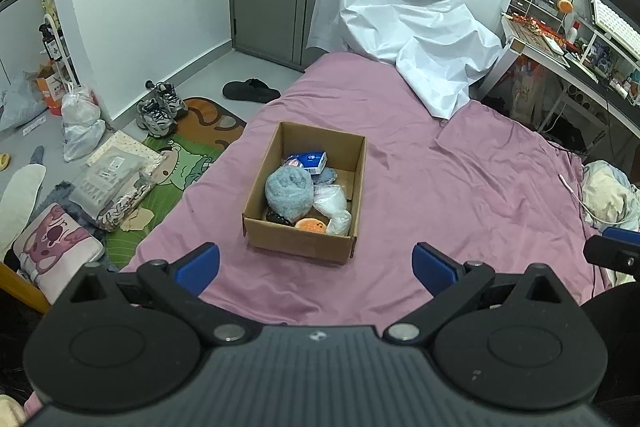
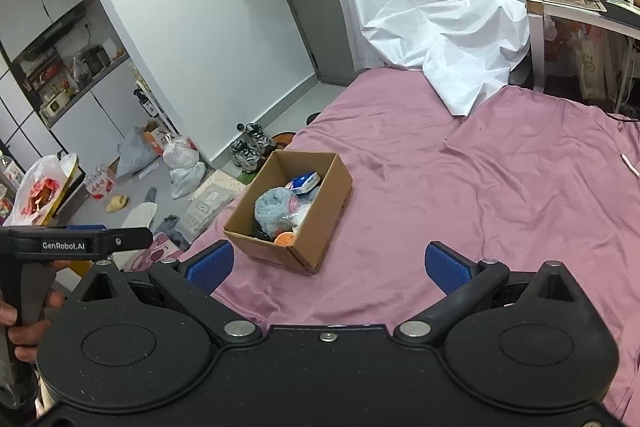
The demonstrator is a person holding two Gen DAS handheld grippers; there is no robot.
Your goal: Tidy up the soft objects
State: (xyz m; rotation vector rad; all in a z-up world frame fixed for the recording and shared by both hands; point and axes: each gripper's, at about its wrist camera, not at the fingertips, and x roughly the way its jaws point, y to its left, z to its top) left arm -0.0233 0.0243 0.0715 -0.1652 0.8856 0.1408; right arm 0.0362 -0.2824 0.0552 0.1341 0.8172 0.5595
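Observation:
An open cardboard box stands on the pink bed sheet. Inside lie a fluffy grey-blue soft thing, a blue and white packet, white plastic-wrapped soft things, an orange plush and a dark item. My left gripper is open and empty, hovering just short of the box. My right gripper is open and empty, also near the box's front. The left tool's body shows at the left in the right wrist view.
A crumpled white sheet covers something at the bed's far end. A desk with clutter stands at right. Shoes, bags, a mat and a cushion lie on the floor at left. A rumpled cloth lies at the bed's right edge.

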